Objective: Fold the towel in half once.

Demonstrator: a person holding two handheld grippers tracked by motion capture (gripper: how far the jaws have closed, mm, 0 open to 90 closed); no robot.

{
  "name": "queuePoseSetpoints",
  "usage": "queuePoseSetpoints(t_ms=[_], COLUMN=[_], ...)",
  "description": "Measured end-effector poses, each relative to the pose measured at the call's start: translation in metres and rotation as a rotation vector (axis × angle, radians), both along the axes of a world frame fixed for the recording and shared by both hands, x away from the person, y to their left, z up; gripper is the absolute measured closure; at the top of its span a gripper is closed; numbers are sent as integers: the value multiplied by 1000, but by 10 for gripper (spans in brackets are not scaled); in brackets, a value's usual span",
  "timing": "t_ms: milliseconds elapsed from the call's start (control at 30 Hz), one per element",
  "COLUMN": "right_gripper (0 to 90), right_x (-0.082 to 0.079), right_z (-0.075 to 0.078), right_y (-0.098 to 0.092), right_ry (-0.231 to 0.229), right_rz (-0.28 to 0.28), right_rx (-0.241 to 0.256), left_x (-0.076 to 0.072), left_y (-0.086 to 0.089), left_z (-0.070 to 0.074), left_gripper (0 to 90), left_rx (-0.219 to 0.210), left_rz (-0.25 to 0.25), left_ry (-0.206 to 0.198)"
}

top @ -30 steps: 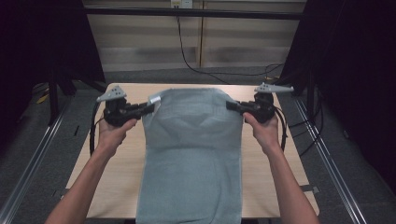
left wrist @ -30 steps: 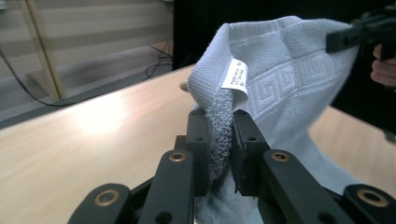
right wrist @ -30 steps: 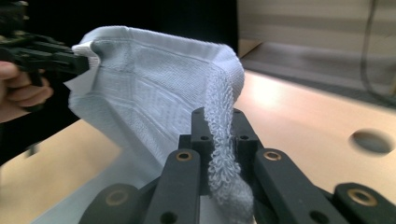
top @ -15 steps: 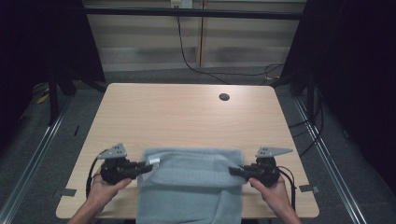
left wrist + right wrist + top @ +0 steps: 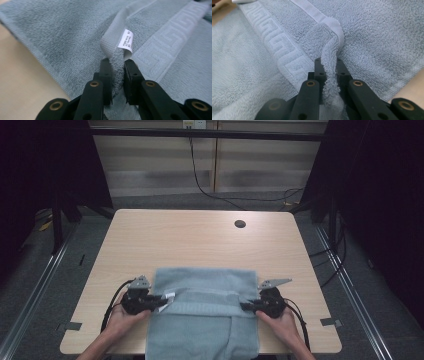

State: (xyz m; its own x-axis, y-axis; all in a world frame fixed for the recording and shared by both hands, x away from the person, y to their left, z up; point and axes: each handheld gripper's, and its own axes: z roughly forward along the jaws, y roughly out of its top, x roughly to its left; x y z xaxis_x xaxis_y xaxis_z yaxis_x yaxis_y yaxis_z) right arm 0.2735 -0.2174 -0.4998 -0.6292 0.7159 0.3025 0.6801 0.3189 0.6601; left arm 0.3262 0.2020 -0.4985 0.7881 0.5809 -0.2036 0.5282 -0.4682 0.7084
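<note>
A grey-blue towel lies folded over itself at the near edge of the table, its lower part hanging over the front edge. My left gripper is shut on the towel's left corner, where a small white label sticks out. My right gripper is shut on the right corner, next to the woven key-pattern band. A hand holds each gripper low over the table.
The light wooden table stretches away beyond the towel, with a round cable hole at its far right. Dark curtains and floor rails flank the table. A black cable hangs at the back wall.
Both grippers have pulled the towel's edge from the far side of the table back to the near side and lowered it, folding the towel over itself.
</note>
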Motion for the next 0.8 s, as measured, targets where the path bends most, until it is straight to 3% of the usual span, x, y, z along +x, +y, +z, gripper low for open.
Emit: queuePoseSetpoints(t_ms=[200,433,667,800], right_gripper=[842,842,842,843], right_x=[50,96,124,134], right_z=[-1,-5,-8,-8], right_y=[-1,2,3,6], right_ry=[-15,-45,-62,-81], right_rz=[-55,-122,-159,-190], right_rx=[-17,-16,-7,-16], left_x=[45,91,113,121], left_y=[-6,-12,-10,-12], left_z=[-3,-5,-12,-12], left_gripper=[789,786,783,784], left_rx=[10,10,-52,-44], left_rz=[68,157,205,229], left_ry=[-43,-49,-55,-67])
